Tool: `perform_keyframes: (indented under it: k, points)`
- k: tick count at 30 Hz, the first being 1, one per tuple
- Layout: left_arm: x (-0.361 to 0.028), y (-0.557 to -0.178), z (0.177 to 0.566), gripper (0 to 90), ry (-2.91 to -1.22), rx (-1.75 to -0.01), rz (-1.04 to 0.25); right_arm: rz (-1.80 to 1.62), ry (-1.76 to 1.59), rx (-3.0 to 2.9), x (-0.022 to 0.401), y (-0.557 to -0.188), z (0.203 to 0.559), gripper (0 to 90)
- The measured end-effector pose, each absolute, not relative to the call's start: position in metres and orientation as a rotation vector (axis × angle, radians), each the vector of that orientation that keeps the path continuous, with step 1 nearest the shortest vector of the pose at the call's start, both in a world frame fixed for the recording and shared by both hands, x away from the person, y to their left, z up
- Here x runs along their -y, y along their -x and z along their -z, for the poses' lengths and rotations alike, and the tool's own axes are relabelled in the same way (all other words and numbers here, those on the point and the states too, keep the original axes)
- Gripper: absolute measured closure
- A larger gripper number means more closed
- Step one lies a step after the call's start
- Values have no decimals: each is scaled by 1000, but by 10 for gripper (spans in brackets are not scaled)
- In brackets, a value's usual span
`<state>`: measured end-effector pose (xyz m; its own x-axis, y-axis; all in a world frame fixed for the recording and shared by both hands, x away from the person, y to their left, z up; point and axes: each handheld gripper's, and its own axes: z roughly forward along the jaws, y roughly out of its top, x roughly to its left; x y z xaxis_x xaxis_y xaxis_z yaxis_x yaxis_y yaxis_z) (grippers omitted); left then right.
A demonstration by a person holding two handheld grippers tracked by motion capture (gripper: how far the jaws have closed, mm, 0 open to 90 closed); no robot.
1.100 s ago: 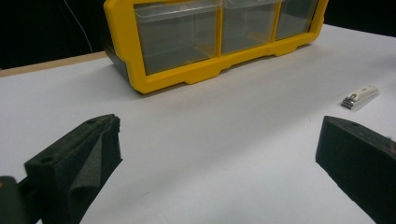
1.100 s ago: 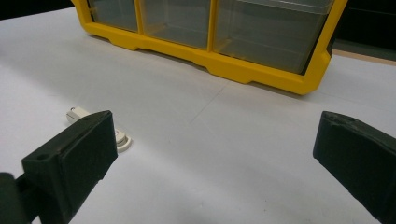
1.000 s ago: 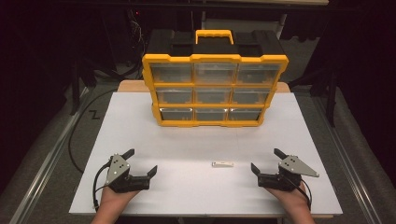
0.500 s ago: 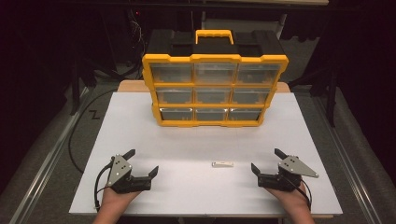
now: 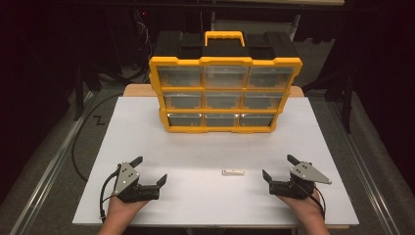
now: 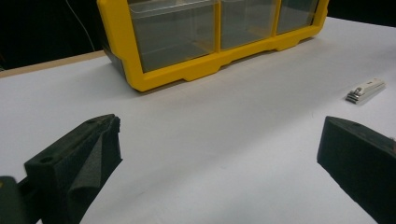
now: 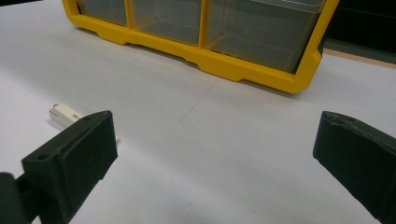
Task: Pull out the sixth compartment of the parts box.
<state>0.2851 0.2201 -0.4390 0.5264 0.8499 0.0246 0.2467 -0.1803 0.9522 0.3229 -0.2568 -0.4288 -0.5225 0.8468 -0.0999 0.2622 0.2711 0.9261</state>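
Resting on the white surface (image 5: 205,147), both grippers are sitting near its front edge, one in each of the person's hands. The left gripper (image 5: 149,171) is lying toward the front left, its jaws spread wide with nothing between them; in the left gripper view (image 6: 215,154) the two black jaws are standing far apart over bare surface. The right gripper (image 5: 279,167) is lying toward the front right, jaws likewise spread wide and holding nothing, as the right gripper view (image 7: 210,154) is showing.

A small white and metal clip-like piece (image 5: 233,172) is lying flat on the surface between the two grippers, nearer the right one and touching neither. In the left gripper view the piece (image 6: 365,90) is showing beyond the right-hand jaw; in the right gripper view it (image 7: 65,114) is sitting just behind the left-hand jaw, partly hidden by it.

A yellow drawer box (image 5: 224,93) with a black top and yellow handle is standing upright at the far middle of the surface, well apart from both grippers. Its clear drawers, three rows of three, are facing the person. Whether the drawers are holding anything, I cannot tell.
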Motion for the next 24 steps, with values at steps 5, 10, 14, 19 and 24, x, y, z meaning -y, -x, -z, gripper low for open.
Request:
perform_keyframes:
  k: [5,10,14,19,24]
  points:
    - [-221,-286,437,2,-1698,-938,-726,-1230,-1004,-1936,255,-330,427,9]
    - [-221,-285,438,2,-1692,-930,-720,-1214,-1019,-1940,253,-337,426,9]
    - [-221,-287,439,2,-1702,-933,-680,-1186,-1025,-1950,249,-346,425,9]
    - [-219,-287,440,3,-1708,-929,-682,-1154,-1051,-1958,245,-360,425,10]
    - [-219,-286,439,2,-1694,-920,-708,-1136,-1054,-1966,241,-369,426,10]
